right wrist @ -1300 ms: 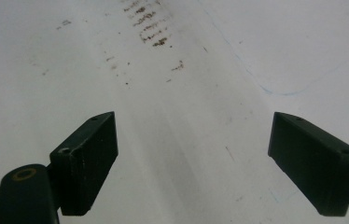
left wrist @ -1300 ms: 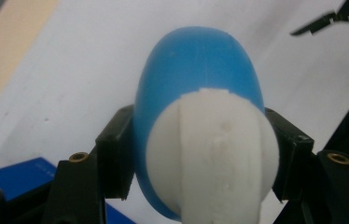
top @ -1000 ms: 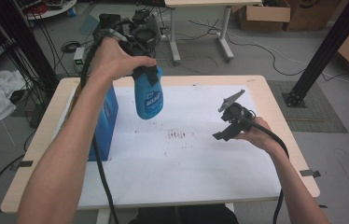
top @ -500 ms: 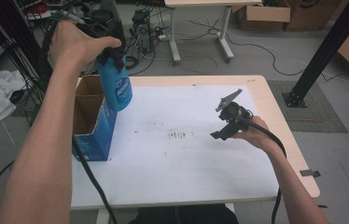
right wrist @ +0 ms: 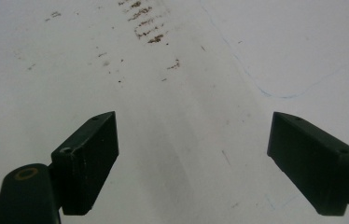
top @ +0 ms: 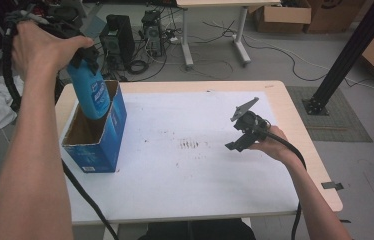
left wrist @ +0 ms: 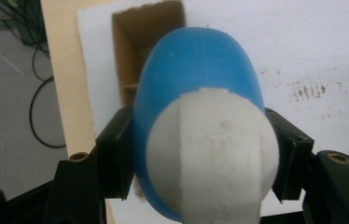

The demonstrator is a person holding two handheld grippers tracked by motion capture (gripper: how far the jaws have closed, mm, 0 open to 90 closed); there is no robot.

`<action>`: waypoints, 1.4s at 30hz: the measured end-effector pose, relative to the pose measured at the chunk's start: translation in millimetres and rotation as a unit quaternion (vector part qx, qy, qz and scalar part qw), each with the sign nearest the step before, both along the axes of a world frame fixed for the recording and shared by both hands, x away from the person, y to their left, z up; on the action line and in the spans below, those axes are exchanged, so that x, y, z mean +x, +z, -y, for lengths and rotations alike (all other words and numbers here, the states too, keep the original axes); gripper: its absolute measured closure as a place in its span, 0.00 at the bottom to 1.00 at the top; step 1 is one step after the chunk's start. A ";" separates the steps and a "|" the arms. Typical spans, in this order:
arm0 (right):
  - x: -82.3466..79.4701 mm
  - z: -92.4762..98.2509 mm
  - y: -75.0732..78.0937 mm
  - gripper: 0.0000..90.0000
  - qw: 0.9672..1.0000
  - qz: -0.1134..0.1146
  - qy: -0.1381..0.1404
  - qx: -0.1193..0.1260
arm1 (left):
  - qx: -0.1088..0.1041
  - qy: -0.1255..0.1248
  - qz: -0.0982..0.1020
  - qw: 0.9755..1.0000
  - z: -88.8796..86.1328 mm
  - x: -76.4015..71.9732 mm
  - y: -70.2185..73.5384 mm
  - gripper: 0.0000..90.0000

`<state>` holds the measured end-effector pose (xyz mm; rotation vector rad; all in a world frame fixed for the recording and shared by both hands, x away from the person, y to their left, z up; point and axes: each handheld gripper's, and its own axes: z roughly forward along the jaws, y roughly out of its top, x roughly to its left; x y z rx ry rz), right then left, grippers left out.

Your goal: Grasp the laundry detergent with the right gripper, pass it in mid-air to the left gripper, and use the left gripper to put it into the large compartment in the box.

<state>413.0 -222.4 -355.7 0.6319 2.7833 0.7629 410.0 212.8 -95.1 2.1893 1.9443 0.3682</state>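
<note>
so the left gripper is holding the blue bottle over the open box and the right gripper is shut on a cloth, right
Not quite. The right gripper is open and holds nothing, as the right gripper view shows: its jaws stand wide apart over the bare white table. The rest holds: the left gripper holds the blue bottle over the open box.

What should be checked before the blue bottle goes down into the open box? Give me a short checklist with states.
1. Left gripper clamped on the blue bottle: ok, jaws press both sides.
2. Bottle above the box opening: ok, its base hangs over the blue cardboard box.
3. Box open on top: ok.
4. Room inside the box: cannot tell, the bottle hides much of the inside.
5. Right gripper out of the way: ok, open, over the white table top.
</note>
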 end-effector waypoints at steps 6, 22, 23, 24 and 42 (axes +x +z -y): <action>-0.6 -1.0 -1.7 0.18 1.000 0.001 0.002 -0.001 | -0.006 0.014 0.000 1.000 -14.6 -3.4 -11.0 0.42; -1.0 -0.5 -7.5 0.19 1.000 -0.003 -0.002 -0.005 | -0.022 0.036 -0.010 0.999 -29.0 -2.7 -74.2 0.42; -1.2 -0.4 -7.9 0.19 1.000 -0.001 0.000 -0.006 | -0.024 0.038 -0.011 0.999 -29.7 -2.6 -80.2 0.42; -1.7 -0.6 -8.3 0.19 1.000 -0.003 -0.001 -0.005 | -0.026 0.042 -0.011 0.999 -31.4 -2.6 -87.4 0.42; -5.3 5.3 -18.2 0.19 1.000 -0.006 -0.006 -0.011 | -0.027 0.063 -0.028 0.997 -30.8 3.6 -156.6 0.42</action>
